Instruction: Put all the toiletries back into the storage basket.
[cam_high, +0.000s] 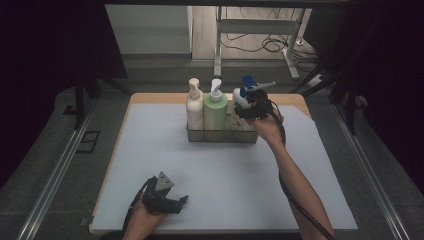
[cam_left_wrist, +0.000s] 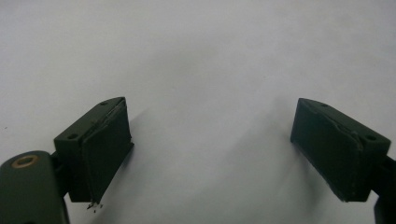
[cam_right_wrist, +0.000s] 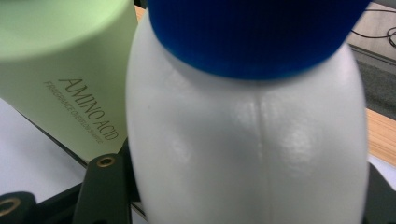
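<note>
The right forearm stretches long across the white mat (cam_high: 150, 150), up from the near right corner to the clear tray (cam_high: 222, 135) at the far middle, wrist bent and hand cupped behind the right gripper (cam_high: 248, 109). That gripper is clamped on the white bottle (cam_high: 239, 102) with the blue cap (cam_high: 247, 82), and in the right gripper view the bottle's body (cam_right_wrist: 243, 154) bulges wide between the black jaws, both sides pressed in on it. The bottle stands at the right end of the tray, just beside the green bottle (cam_high: 215, 111), with a cream bottle (cam_high: 194, 107) on the far side of that one; all three stand upright in a row. Down at the near left edge, the left hand rests low on the mat with the left gripper (cam_high: 183, 201) pointing right, jaws spread wide over bare mat in its own view. Room to move is plentiful: open mat runs on every side of the tray, widest between the tray and the near edge, and the mat's right edge lies well apart from the working hand. The tray sits close to the far edge of the wooden table (cam_high: 150, 98).
</note>
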